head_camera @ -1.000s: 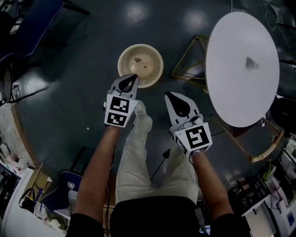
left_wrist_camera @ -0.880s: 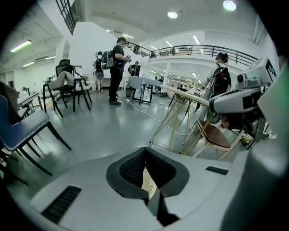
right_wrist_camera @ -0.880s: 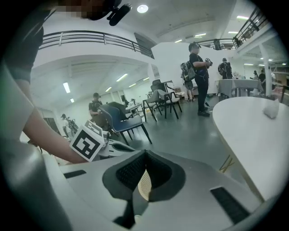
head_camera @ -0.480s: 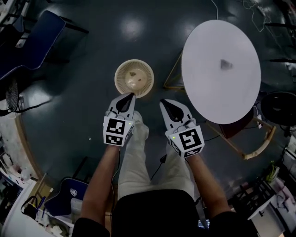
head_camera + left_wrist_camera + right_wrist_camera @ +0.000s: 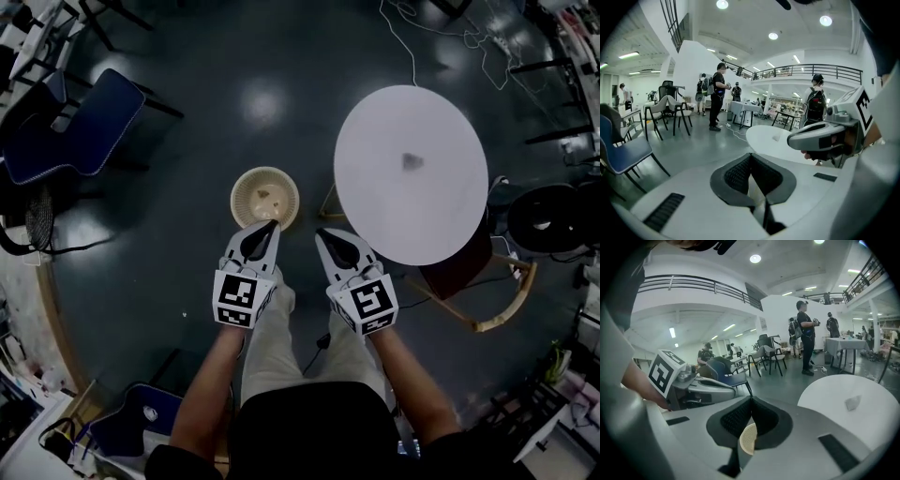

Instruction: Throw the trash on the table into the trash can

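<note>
Two empty grippers hovering, jaws closed
Left gripper (image 5: 270, 225) and right gripper (image 5: 323, 232) are staying pinched together; trash (image 5: 411, 161) is lying on the white table (image 5: 403, 220), right of centre; trash can (image 5: 238, 199) is sitting lower in frame than before.

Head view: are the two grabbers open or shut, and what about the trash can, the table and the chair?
left gripper: shut, holding nothing.
right gripper: shut, holding nothing.
trash can: upright on the floor, with a bit of trash inside.
paper scrap: lying on the table, not picked up.
table: upright, bare except that scrap.
blue chair: empty.
</note>
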Tool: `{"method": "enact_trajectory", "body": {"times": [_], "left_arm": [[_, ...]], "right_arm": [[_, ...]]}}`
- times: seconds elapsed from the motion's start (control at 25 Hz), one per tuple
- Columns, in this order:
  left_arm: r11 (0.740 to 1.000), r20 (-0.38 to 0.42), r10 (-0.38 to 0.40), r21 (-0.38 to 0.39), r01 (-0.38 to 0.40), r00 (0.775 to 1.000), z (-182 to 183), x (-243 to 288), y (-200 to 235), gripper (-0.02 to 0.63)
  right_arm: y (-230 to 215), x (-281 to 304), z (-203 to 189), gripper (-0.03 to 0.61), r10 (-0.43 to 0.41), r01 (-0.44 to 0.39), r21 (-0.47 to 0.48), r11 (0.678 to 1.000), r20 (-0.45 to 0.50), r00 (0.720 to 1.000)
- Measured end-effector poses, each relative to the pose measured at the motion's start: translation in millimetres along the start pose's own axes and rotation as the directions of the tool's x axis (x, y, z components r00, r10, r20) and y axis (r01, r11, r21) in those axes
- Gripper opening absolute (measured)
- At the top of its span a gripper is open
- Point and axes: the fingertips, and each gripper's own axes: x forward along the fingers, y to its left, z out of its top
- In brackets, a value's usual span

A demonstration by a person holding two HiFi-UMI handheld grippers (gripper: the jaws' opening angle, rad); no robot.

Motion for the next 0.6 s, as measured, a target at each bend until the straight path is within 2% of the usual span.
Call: {"method": "enact_trajectory", "body": {"times": [0.2,0.48,0.6], "left_arm": [[1.000,0.078,-0.024,0.003,0.024,0.997,52.6,-15.9,-34.4,0.015],[0.998,0.109,-0.063,0.008,0.062,0.992,93.6,-31.3,-95.2,0.015],[0.996,0.117,-0.079,0.037,0.075,0.990,111.3,-30.2,-119.4,0.015]], "right_arm": [[-2.1,-25.1,32.5,0.018,-0.006,0.006,-0.020,1.000,0.036,0.999],[-23.2,-77.1,60.0,0.018,-0.034,0.035,-0.022,0.999,0.067,0.997],[-36.4,-100.6,69.5,0.018,-0.053,0.055,-0.034,0.998,0.082,0.995]]}}
